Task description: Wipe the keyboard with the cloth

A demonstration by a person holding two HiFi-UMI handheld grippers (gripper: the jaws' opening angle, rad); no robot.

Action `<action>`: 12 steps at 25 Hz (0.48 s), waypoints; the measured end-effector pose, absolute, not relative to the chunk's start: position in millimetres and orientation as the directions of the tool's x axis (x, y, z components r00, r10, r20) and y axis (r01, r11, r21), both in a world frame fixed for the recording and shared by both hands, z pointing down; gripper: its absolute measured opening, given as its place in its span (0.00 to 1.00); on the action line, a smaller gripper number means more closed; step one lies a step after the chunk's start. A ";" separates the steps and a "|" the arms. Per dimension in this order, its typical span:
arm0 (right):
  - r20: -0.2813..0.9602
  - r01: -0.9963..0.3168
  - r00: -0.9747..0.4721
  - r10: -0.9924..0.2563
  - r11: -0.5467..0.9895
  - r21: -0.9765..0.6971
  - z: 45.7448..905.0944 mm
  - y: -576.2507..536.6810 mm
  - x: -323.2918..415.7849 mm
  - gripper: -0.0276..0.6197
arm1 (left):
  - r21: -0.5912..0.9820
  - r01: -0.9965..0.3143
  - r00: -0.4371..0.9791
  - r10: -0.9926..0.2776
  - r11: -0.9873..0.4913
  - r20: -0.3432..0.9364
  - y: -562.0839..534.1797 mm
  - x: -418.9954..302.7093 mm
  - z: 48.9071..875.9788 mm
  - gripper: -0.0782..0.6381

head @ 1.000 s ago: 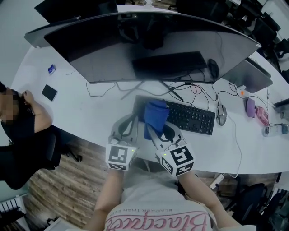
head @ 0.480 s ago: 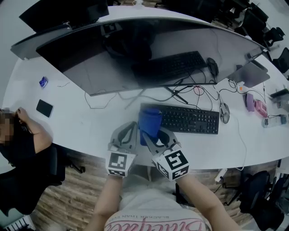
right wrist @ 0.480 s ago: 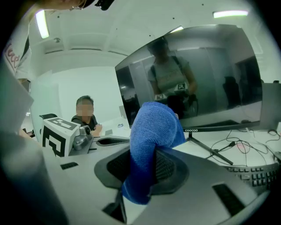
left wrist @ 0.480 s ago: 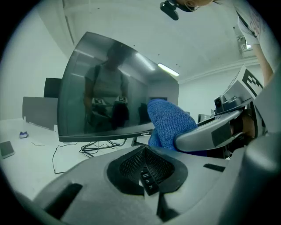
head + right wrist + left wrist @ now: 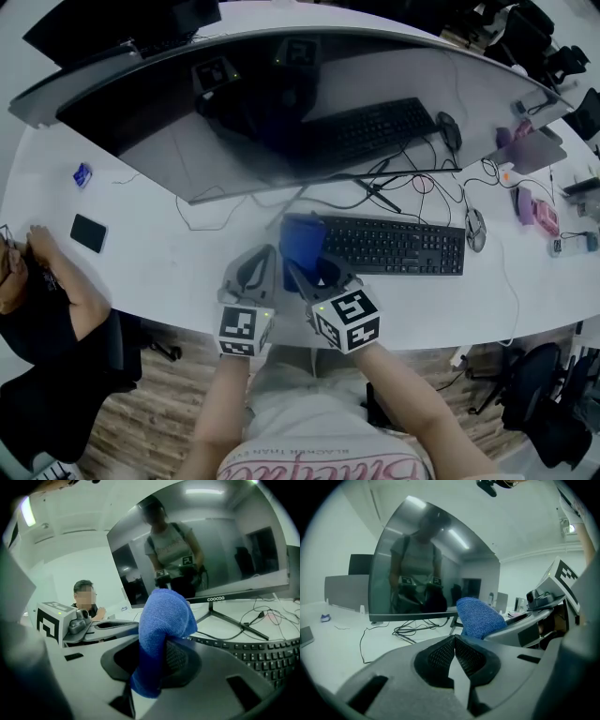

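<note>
cloth pinched tight in right gripper, bunched at left end of keyboard, seemingly to start wiping there; left gripper, jaws together and empty, parked just left of keyboard, out of the way.

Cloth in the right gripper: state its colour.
Blue; the cloth shows best in the right gripper view.

Nubby blue cloth; probably matt keyboard
</note>
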State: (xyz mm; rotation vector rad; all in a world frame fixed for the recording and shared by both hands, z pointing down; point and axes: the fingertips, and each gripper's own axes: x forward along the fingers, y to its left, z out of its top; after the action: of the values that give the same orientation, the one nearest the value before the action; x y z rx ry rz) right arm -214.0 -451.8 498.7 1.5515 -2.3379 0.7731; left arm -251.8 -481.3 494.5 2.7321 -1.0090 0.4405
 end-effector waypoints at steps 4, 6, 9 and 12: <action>0.500 -0.893 -0.437 -0.748 0.293 -0.343 514.0 -463.8 -221.6 0.19 | 0.088 -0.668 0.708 -0.596 -0.739 0.378 -490.4 -260.8 507.8 0.12; 0.517 -0.889 -0.443 -0.732 0.284 -0.359 522.0 -468.1 -223.7 0.19 | 0.091 -0.668 0.707 -0.592 -0.738 0.387 -494.9 -261.2 512.2 0.12; 0.508 -0.870 -0.472 -0.721 0.288 -0.401 527.9 -473.2 -225.9 0.19 | 0.099 -0.669 0.705 -0.587 -0.737 0.397 -498.6 -260.9 521.2 0.12; 0.466 -0.814 -0.541 -0.700 0.297 -0.499 531.4 -481.8 -231.9 0.19 | 0.104 -0.676 0.699 -0.590 -0.729 0.404 -503.9 -264.4 525.8 0.12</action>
State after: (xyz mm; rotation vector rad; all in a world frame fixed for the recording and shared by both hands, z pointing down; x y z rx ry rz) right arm -231.9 -481.8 531.4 1.4131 -2.3975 1.0715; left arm -264.4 -503.9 525.8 2.6641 -1.0113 0.5096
